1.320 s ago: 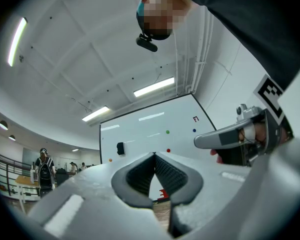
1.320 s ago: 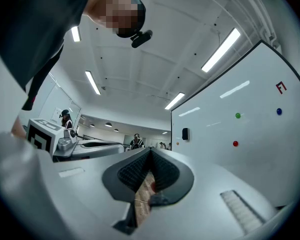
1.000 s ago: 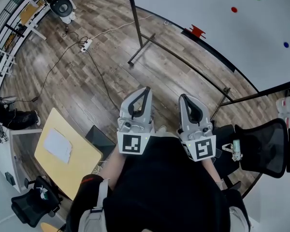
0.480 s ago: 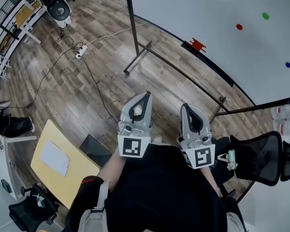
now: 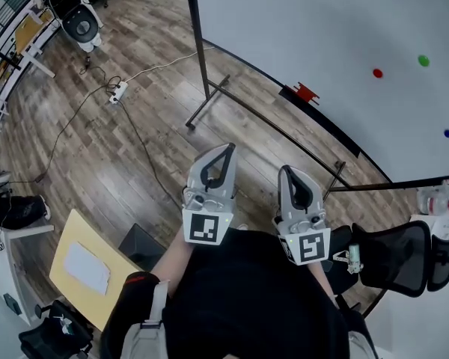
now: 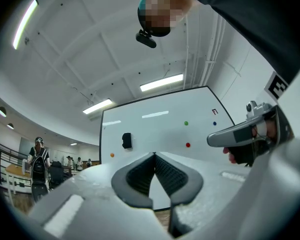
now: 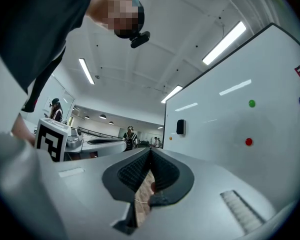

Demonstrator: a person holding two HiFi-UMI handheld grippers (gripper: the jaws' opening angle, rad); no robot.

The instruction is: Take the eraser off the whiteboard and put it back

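A black eraser (image 6: 126,140) sticks to the big whiteboard (image 6: 160,129) toward its left side; in the right gripper view the eraser (image 7: 180,127) sits well ahead of the jaws. The whiteboard (image 5: 322,36) fills the upper right of the head view. My left gripper (image 5: 227,148) and right gripper (image 5: 283,170) are held side by side in front of the person's body, pointing toward the board and far from it. The left gripper (image 6: 154,155) is shut with nothing in it. The right gripper (image 7: 150,150) is also shut and empty.
Red (image 5: 377,72), green (image 5: 423,61) and blue (image 5: 447,133) magnets dot the board, and a red clip (image 5: 305,92) sits on its tray. The stand's leg (image 5: 206,103) crosses the wood floor. A power strip (image 5: 118,92), yellow table (image 5: 90,268) and black chair (image 5: 393,256) stand around.
The whiteboard and its stand have slid lower and nearer in the head view as the person moves toward it. Both grippers stay shut, side by side.
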